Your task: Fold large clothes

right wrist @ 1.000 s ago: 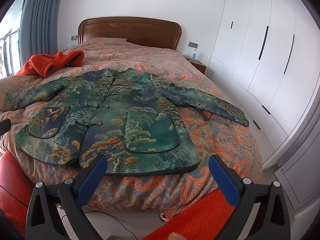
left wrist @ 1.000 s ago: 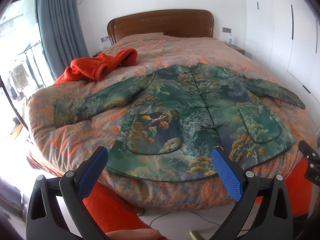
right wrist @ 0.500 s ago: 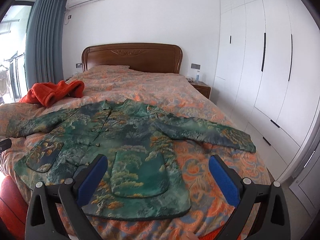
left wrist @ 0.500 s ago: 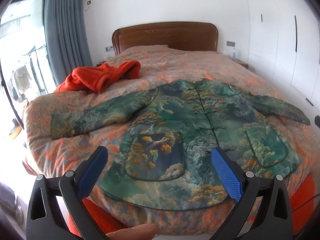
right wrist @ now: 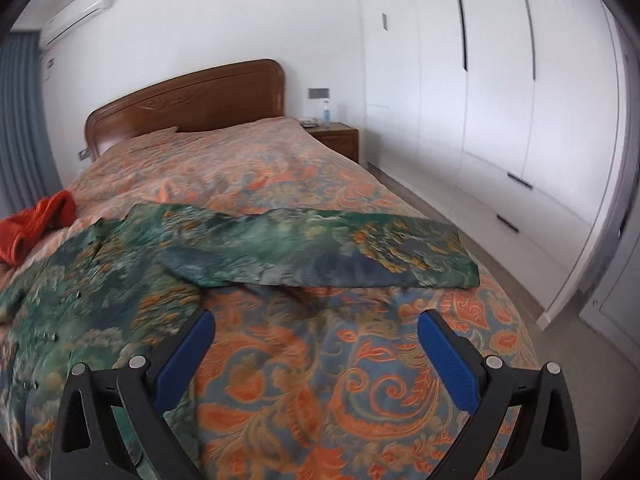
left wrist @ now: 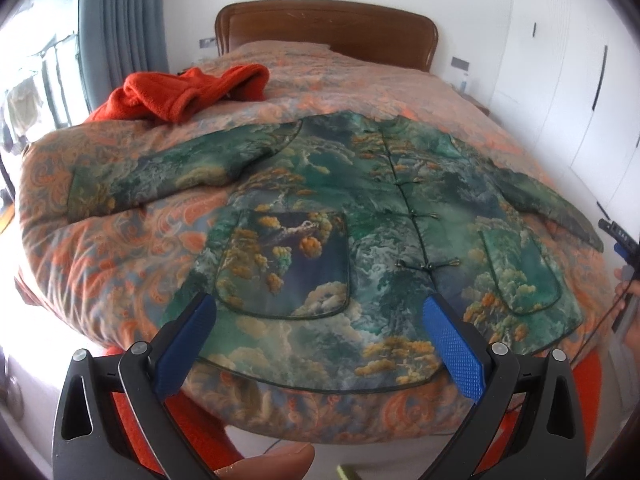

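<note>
Over the last second both grippers have come in from the foot of the bed and lowered toward the quilt. The right gripper has swung outward, so that the green jacket now lies mostly to the left of its jaws, with the jacket's right sleeve stretched across just ahead of them. The left gripper has closed in over the hem, its jaws straddling the cloth below the left pocket. Both sets of jaws are spread wide and hold nothing. This looks like the approach to the first fold, probably the sleeve being brought inward; no fold is made yet.

The jacket lies flat and face up on the bed, sleeves spread to either side. It is a stiff-looking brocade with a slight sheen, printed in green, blue and gold, edged in dark piping, with knotted frog fastenings down the front and two rounded patch pockets. The quilt beneath is soft and puffy, orange paisley. Beyond the left jaws, far off, sits a crumpled orange fleece garment.
</note>
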`<state>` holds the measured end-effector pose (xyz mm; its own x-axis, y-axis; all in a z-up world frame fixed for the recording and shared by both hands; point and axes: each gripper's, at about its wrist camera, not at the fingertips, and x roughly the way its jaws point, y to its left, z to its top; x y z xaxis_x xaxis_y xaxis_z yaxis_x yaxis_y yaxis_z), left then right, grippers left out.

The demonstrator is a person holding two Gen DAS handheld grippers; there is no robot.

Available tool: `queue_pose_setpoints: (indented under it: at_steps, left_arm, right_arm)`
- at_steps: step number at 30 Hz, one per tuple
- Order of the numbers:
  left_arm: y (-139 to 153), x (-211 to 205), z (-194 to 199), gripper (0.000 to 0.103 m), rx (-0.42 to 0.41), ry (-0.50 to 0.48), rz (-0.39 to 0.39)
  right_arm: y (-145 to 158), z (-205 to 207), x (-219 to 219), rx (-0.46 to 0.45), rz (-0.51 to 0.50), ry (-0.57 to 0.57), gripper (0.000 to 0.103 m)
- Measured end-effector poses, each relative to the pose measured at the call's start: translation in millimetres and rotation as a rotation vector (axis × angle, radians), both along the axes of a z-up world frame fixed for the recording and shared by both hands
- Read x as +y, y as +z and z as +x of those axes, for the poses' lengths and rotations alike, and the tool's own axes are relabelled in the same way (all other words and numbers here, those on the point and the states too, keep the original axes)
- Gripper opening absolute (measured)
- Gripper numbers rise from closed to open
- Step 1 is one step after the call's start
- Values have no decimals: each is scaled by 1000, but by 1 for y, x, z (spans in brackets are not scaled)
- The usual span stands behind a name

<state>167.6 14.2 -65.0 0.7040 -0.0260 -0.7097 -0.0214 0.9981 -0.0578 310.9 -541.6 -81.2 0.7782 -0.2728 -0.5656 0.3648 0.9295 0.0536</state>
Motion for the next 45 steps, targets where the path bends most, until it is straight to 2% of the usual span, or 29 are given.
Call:
queue_pose_setpoints:
  at_steps: [3, 6, 11, 14, 15, 16, 18, 19, 21, 25, 29, 32, 35, 39, 41, 42, 44, 45]
  left_arm:
    - [-5, 4, 1, 103, 15, 31, 5]
    - [-9, 9, 2, 103, 34, 52, -10]
    - [-14, 10, 3, 103, 65, 70, -21]
    - [-17, 9, 3, 103, 80, 73, -13]
    - [-18, 9, 2, 103, 83, 73, -12]
    - [-19, 9, 2, 103, 86, 73, -12]
    - [-22, 8, 2, 103, 93, 72, -9]
    - [-23, 8, 2, 103, 95, 72, -8]
    - [-26, 7, 3, 103, 98, 70, -6]
    - [-32, -1, 11, 103, 121, 35, -22]
    - [-26, -7, 11, 102, 99, 10, -40]
    - [-21, -5, 7, 103, 75, 16, -31]
    - [-24, 2, 5, 103, 83, 34, -27]
    - [-29, 14, 1, 103, 100, 63, -30]
    - [-31, 20, 1, 103, 103, 76, -26]
    - [-33, 22, 2, 103, 105, 79, -26]
    - [-35, 24, 6, 103, 113, 77, -32]
    - [-36, 25, 7, 103, 115, 72, -37]
  right_arm:
    - [-15, 18, -59, -27, 193, -89, 103]
    - [-39, 40, -107, -12, 360, -177, 103]
    - [-74, 66, -155, -32, 550, -324, 102]
    - [-87, 72, -172, -80, 621, -428, 83]
    - [-90, 74, -176, -98, 639, -459, 67]
    - [-92, 77, -180, -100, 650, -477, 43]
    - [-90, 85, -183, -86, 654, -484, 23]
    - [-83, 86, -179, -92, 625, -480, 16]
    - [-60, 91, -164, -109, 540, -432, 13]
    - [1, 105, -96, -167, 415, -206, 12]
    - [47, 125, 9, -196, 320, 64, 11]
    - [57, 143, 93, -160, 251, 251, 11]
    - [41, 161, 166, -95, 213, 393, 11]
    - [-5, 183, 230, 31, 245, 472, 11]
    - [-30, 181, 255, 96, 260, 488, 15]
    - [-42, 185, 265, 129, 256, 486, 19]
    - [-62, 190, 280, 192, 262, 486, 40]
    - [-71, 186, 285, 219, 283, 500, 59]
